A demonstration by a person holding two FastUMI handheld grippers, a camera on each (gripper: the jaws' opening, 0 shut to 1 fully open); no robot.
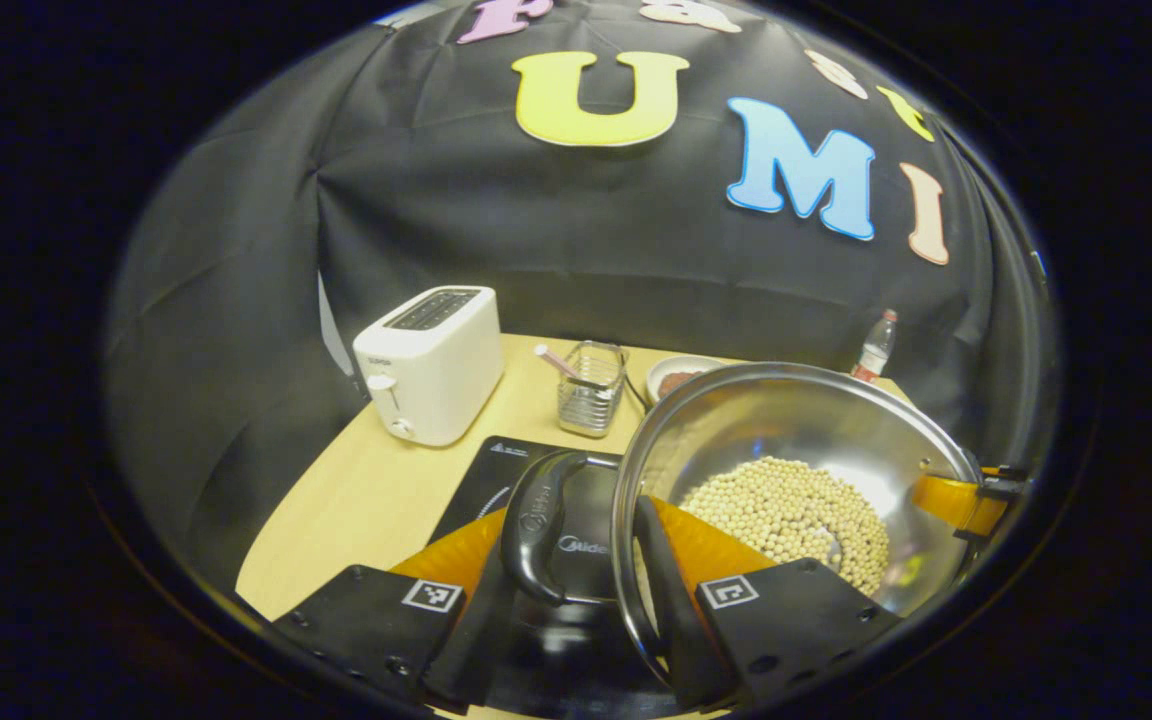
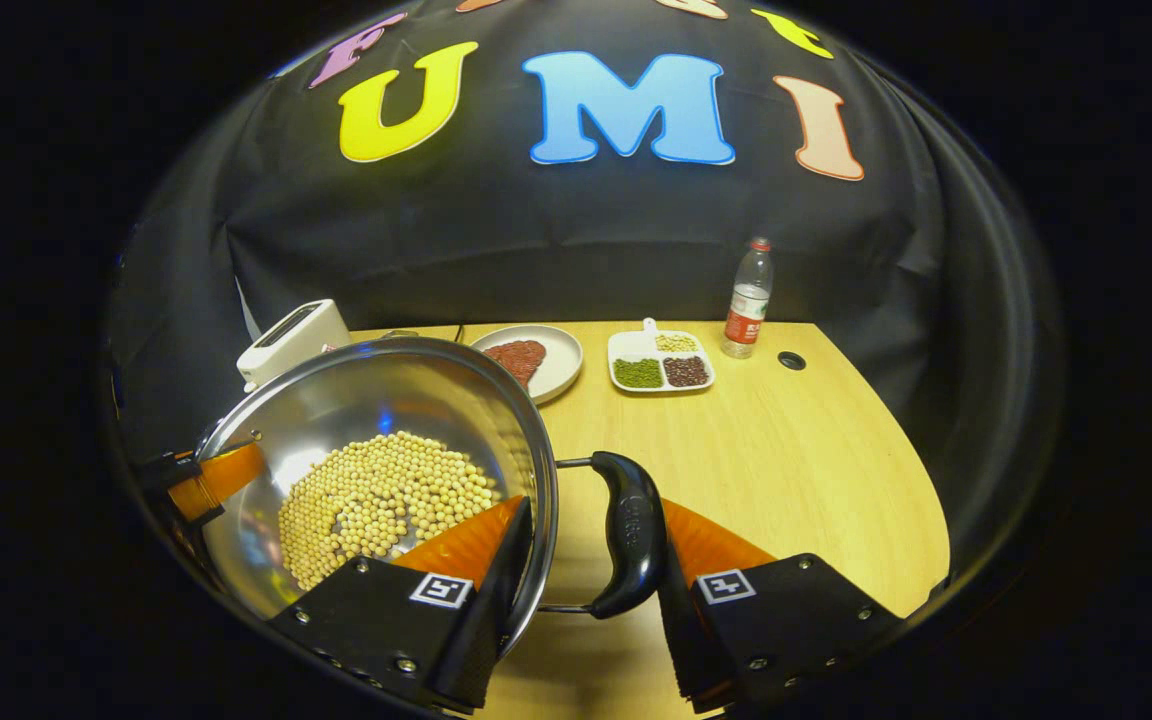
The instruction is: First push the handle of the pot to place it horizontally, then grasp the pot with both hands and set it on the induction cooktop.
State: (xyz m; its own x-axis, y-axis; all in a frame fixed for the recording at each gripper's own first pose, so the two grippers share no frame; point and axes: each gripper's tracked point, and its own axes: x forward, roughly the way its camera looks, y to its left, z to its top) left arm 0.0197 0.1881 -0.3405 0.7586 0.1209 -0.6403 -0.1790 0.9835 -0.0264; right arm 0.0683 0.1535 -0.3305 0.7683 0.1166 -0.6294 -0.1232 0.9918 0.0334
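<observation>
- The pot [image 2: 376,470] is shiny and has pale round beans [image 2: 381,500] in the bottom. It looks lifted up, held between both claws.
- The left gripper [image 1: 581,600] has one finger outside the left handle [image 1: 541,525] and one inside the pot's rim, so it straddles handle and rim. I cannot tell if both fingers press.
- The right gripper [image 2: 586,610] does the same at the right handle [image 2: 631,535]. I cannot tell if it squeezes either.
- I think the handle push is done and the two-handed grab is made. Setting the pot down is still left.
- In the left gripper view, the induction cooktop [image 1: 491,475] lies under the pot, toward 9 o'clock of it.
- In the same view, a toaster [image 1: 431,365] stands at 10 o'clock of the pot, and a wire basket [image 1: 591,390] at 11 o'clock.
- In the right gripper view, a plate [image 2: 561,375] sits at 1 o'clock of the pot. A split tray [image 2: 626,350] and a bottle [image 2: 748,300] sit farther right.
- The wooden table [image 2: 796,470] has black cloth behind it.
</observation>
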